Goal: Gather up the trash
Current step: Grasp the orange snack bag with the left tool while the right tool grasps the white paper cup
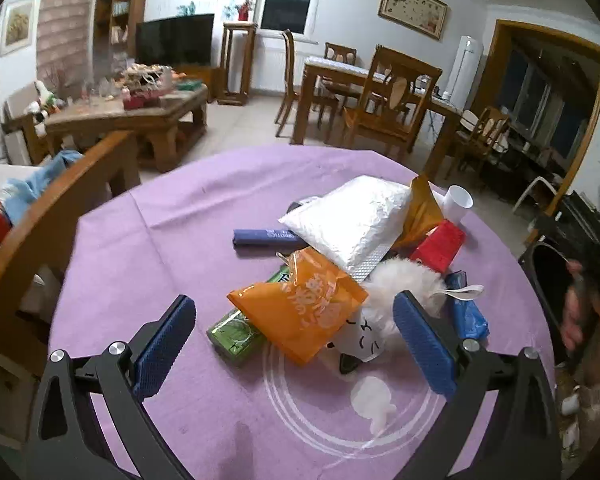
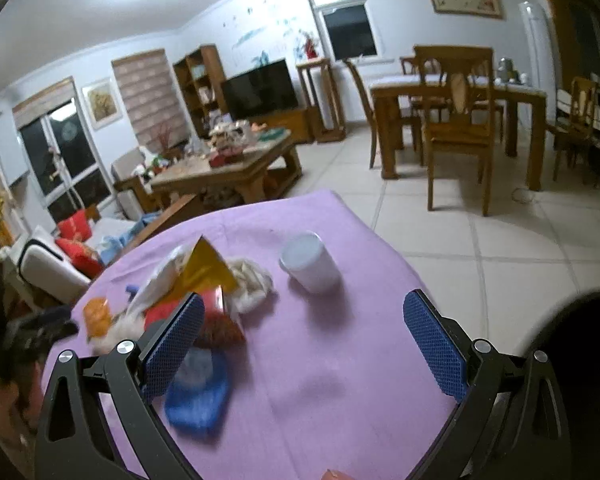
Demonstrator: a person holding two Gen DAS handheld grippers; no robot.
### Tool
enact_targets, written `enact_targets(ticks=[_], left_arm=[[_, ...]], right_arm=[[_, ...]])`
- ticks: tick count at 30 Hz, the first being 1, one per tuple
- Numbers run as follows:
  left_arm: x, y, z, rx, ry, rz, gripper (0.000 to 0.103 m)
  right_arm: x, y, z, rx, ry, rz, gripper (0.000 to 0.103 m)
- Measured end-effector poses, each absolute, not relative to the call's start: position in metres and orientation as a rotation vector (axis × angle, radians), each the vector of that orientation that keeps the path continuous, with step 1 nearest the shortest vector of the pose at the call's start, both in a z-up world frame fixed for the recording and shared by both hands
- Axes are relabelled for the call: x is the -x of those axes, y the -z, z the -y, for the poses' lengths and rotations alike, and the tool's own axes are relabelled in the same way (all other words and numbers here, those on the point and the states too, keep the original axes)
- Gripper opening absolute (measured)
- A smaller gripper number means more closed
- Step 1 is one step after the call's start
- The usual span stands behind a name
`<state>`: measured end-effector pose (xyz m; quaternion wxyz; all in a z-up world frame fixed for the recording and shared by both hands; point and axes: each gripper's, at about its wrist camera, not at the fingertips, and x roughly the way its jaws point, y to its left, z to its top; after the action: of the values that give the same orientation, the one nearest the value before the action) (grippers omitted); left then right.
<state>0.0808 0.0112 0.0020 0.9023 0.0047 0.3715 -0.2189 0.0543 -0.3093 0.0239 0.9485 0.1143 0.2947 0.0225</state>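
A pile of trash lies on the round table with a purple cloth (image 1: 172, 216). In the left wrist view my left gripper (image 1: 296, 316) is open just above an orange wrapper (image 1: 300, 312), which rests on a green packet (image 1: 236, 332). Behind it lie a white padded bag (image 1: 352, 220), a dark blue packet (image 1: 268, 237), a red carton (image 1: 440, 246), a gold wrapper (image 1: 420, 208), a blue pouch (image 1: 468, 316), a white fluffy toy (image 1: 400, 284) and a white paper cup (image 1: 456, 204). My right gripper (image 2: 304, 316) is open over bare cloth (image 2: 340, 360), between the blue pouch (image 2: 200, 396) and the cup (image 2: 310, 264).
A dark bin (image 1: 548, 280) stands by the table's right edge, next to a person's hand (image 1: 576, 312). A wooden chair back (image 1: 60, 208) borders the table on the left. A coffee table (image 2: 228, 172) and a dining set (image 2: 460, 108) stand beyond on tiled floor.
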Motion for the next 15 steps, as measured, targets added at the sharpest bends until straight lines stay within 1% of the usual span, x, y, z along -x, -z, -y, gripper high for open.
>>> enact_targets(ticks=[1,2,3,4,5,6,7,8,9,10,15], left_arm=[[-0.082,-0.001,-0.008,-0.023,0.463,-0.767,0.096],[-0.082,0.001,-0.007,-0.035,0.471,-0.772,0.088],[-0.082,0.003,-0.006,-0.043,0.475,-0.783,0.069],[-0.086,0.007,-0.002,-0.045,0.481,-0.814,0.061],[-0.09,0.011,0.0,-0.044,0.483,-0.838,0.059],[-0.089,0.017,-0.003,-0.043,0.485,-0.85,0.059],[-0.09,0.02,-0.003,-0.046,0.486,-0.855,0.059],[-0.089,0.021,-0.003,-0.046,0.488,-0.855,0.059],[-0.087,0.022,-0.002,-0.047,0.496,-0.854,0.054],[-0.086,0.023,-0.002,-0.046,0.504,-0.853,0.054],[-0.084,0.025,-0.007,-0.008,0.514,-0.84,0.05]], right_arm=[[-0.072,-0.022,0.304,-0.219,-0.042,-0.624,0.098],[-0.088,-0.021,0.299,-0.206,-0.038,-0.651,0.098],[-0.109,-0.015,0.295,-0.181,-0.029,-0.703,0.098],[-0.127,-0.009,0.291,-0.152,-0.01,-0.741,0.098],[-0.14,-0.006,0.287,-0.133,0.006,-0.755,0.093],[-0.156,-0.001,0.284,-0.1,0.025,-0.782,0.086],[-0.166,0.005,0.282,-0.073,0.048,-0.812,0.068],[-0.174,0.01,0.279,-0.06,0.059,-0.833,0.054],[-0.181,0.016,0.277,-0.058,0.057,-0.858,0.048],[-0.184,0.019,0.275,-0.064,0.047,-0.863,0.043],[-0.166,0.022,0.262,-0.054,0.011,-0.823,0.042]])
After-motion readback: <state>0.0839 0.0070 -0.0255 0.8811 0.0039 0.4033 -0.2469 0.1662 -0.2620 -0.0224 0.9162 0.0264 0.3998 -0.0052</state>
